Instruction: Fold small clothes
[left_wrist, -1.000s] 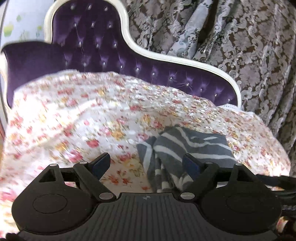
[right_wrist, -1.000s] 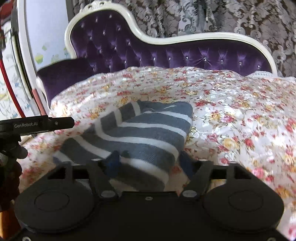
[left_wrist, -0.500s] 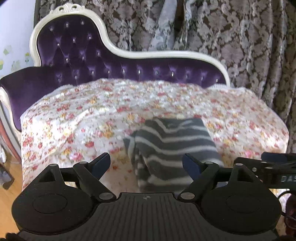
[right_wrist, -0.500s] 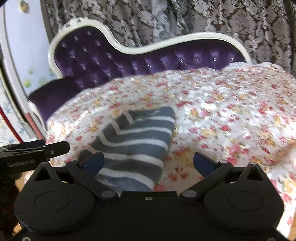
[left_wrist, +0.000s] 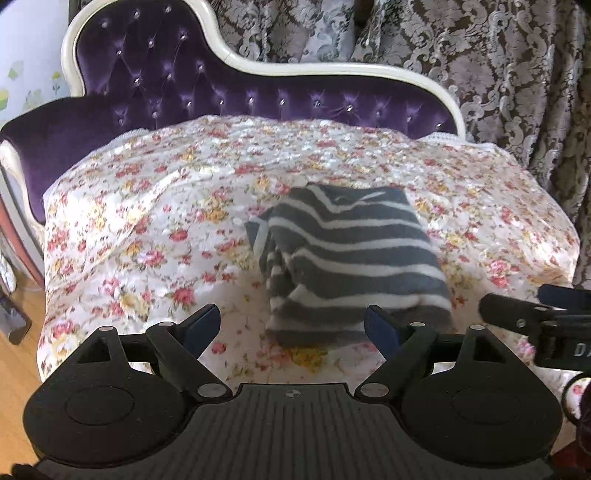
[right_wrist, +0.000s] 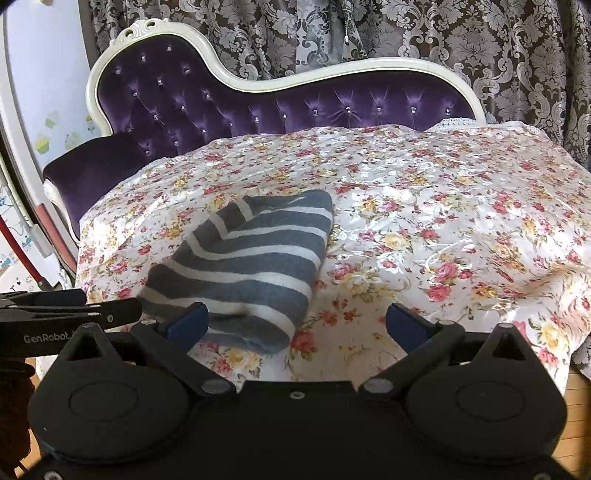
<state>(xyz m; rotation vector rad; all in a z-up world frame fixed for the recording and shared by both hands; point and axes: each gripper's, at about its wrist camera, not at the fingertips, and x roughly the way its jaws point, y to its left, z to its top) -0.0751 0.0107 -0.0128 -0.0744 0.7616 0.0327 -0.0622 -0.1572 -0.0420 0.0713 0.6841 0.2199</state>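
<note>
A: Left wrist view: the left gripper (left_wrist: 291, 325) hovers level over the floral cover (left_wrist: 147, 221), jaws spread wide, holding nothing.

B: And the right gripper (right_wrist: 295, 323) is released too. The folded striped garment (right_wrist: 247, 266) lies just beyond both, untouched.

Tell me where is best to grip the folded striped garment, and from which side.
Probably the near, thick folded edge of the garment, approached low from the front. It lies flat on the floral cover, and that edge faces both open hand-held grippers, left and right.
</note>
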